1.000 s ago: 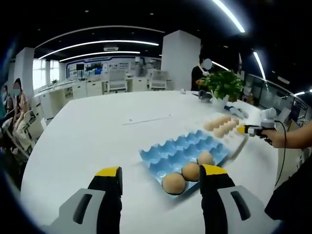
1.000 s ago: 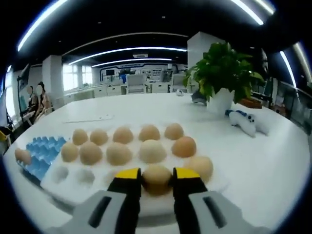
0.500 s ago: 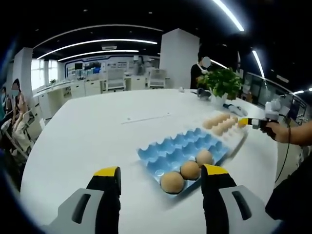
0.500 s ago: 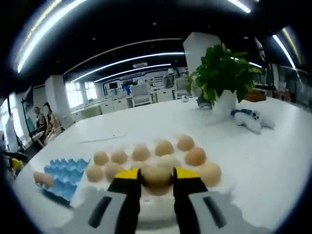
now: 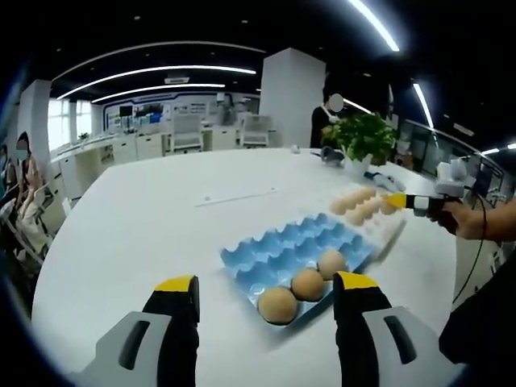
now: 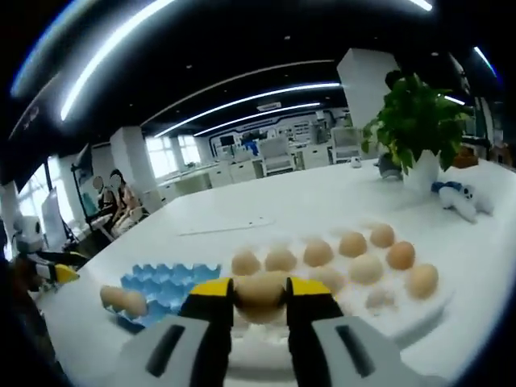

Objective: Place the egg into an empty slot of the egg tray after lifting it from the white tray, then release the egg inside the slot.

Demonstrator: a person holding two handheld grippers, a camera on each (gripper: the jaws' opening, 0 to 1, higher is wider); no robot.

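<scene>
One egg (image 6: 260, 290) sitting clamped between the yellow-tipped fingers (image 6: 211, 292) of the right gripper (image 6: 260, 295), now clear of the white tray (image 6: 419, 318); a second ago nested low among the other eggs, now riding above them. White tray lying beyond and to the right of the fingers, most cups filled, at least one near cup bare. Blue egg tray (image 6: 165, 284) coming in left of the fingers, larger than in the earlier picture; eggs at its near edge, many slots beyond them empty. Right gripper swinging leftward, then, from pickup toward drop-off.

Seen from the left gripper view: right gripper (image 5: 407, 201) hanging over the near end of the white tray (image 5: 389, 234), no longer down among the eggs. Blue egg tray (image 5: 278, 250) lying just ahead of the left gripper (image 5: 266, 302), three eggs (image 5: 308, 284) along its close edge. Left fingers (image 5: 179, 300) standing wide apart, carrying nothing, hovering over bare desk (image 5: 145, 226).

Lift judged complete. Remaining: carrying across, lowering into an empty blue slot, letting go.
</scene>
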